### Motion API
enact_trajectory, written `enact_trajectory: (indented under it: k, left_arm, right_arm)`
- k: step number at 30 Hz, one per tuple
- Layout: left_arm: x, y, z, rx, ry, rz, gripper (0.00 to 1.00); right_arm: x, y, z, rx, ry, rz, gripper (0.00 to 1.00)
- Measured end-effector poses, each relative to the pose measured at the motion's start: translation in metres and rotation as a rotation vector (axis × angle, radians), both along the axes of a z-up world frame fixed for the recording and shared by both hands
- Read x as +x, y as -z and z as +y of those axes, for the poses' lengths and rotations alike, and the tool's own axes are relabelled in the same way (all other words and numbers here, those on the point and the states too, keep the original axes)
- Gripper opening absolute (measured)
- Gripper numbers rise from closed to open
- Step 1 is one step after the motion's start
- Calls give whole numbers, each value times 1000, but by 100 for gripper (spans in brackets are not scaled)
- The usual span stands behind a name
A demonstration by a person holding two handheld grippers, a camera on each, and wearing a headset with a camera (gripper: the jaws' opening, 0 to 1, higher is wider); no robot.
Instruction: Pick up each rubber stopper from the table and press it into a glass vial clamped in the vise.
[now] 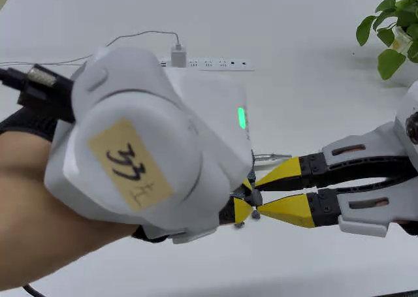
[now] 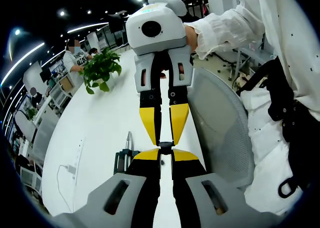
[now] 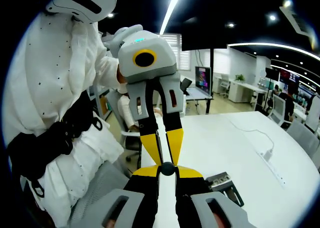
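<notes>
Left gripper looms right under your headset, tip to tip with the right gripper in mid-air.
Your right jaws are clenched on the rubber stopper, up off the worktop. The left jaws are drawn in on it too, but whether they grip I cannot tell. It looks like a regrip: next, one side releases cleanly, then you carry it down to the vise nearby.

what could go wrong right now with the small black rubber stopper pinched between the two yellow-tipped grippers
1. The small black rubber stopper sits where the left gripper and right gripper meet tip to tip. Which one truly grips it is unclear, so it may slip out and drop.
2. In the head view the left gripper's white body covers much of the dark metal vise, so aiming could suffer.
</notes>
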State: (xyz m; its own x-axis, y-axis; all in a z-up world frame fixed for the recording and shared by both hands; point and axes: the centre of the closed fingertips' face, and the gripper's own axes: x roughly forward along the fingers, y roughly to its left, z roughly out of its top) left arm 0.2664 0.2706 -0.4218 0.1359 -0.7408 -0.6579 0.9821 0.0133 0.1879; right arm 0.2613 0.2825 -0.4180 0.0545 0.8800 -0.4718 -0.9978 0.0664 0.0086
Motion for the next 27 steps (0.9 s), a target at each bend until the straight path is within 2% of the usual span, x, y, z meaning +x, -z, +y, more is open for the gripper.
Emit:
enact_trajectory:
  k: [9,27]
  left_arm:
    - [0,0,0,3,-9,8,4]
    - [1,2,-1,-28,-17,14,4]
  right_arm:
    - [0,0,0,0,4,-3,6]
    - [1,1,0,-8,14,1,6]
